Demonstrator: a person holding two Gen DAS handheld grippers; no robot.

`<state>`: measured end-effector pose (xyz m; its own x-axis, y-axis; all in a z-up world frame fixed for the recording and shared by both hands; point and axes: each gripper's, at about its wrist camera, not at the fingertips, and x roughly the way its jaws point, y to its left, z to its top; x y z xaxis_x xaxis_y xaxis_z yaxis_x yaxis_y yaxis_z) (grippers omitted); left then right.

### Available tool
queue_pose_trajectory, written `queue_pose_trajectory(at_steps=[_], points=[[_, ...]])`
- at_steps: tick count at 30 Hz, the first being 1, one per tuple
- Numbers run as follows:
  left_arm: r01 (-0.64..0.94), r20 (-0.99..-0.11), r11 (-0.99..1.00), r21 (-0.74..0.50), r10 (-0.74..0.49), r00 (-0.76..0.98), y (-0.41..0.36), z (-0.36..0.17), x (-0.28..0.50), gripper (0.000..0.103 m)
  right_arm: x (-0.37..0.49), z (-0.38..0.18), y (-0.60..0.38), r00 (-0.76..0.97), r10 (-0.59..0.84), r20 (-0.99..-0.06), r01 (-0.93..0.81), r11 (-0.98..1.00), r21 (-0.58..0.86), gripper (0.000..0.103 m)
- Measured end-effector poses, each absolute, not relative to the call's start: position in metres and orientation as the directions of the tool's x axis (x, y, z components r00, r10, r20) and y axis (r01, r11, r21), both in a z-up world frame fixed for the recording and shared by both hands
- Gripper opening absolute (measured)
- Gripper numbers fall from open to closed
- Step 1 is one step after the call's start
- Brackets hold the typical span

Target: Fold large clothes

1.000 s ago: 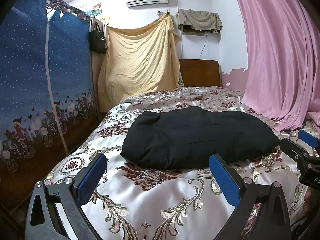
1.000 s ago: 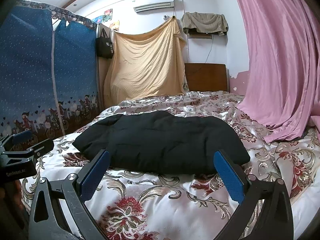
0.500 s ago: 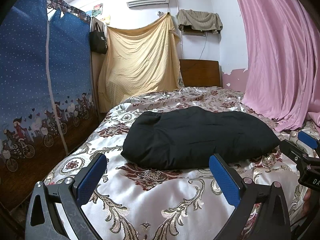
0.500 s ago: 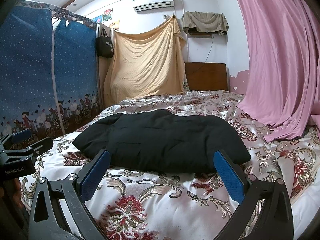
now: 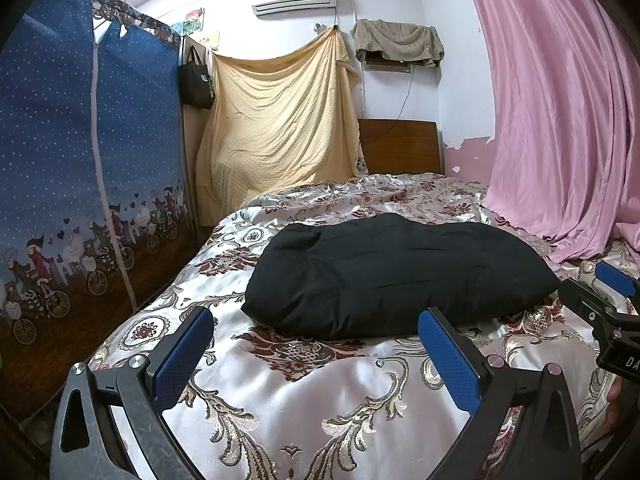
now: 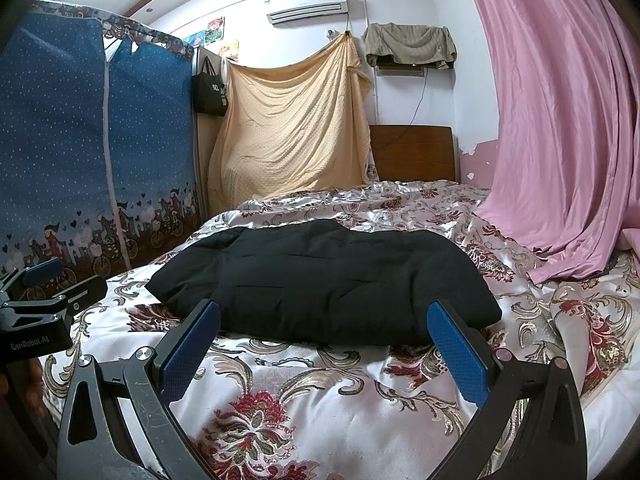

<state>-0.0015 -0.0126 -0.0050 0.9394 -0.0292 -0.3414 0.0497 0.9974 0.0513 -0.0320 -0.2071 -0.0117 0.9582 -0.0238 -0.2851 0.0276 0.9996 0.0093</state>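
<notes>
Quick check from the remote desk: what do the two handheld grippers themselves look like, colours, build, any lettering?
Both match: the left gripper and right gripper have black angular metal arms with silver pivot bolts and blue dimpled pads on the fingers. The left gripper's body carries white "GenRobot.AI" lettering. No cables or sleeves show.

- Left gripper (image 5: 316, 350): black, scuffed frame with triangular cut-outs; silver pivot screws; fingers (image 5: 448, 358) faced with textured blue pads.
- Right gripper (image 6: 324, 344): identical black frame, silver screws, blue pads.
- Seen from the right wrist view, the left gripper's body bears white "GenRobot.AI" lettering.
- Skin visible behind both handles.
</notes>
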Motion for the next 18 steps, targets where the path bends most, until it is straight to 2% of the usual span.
queue_pose_trajectory(at_steps=[18], points=[[0.050,-0.341,0.997,0.052,-0.030,0.940,-0.0136,-0.0056,-0.0020,0.103,-0.0321,-0.0118,-0.2060,0.958,-0.024,-0.286,0.028,1.000,0.009,0.102]])
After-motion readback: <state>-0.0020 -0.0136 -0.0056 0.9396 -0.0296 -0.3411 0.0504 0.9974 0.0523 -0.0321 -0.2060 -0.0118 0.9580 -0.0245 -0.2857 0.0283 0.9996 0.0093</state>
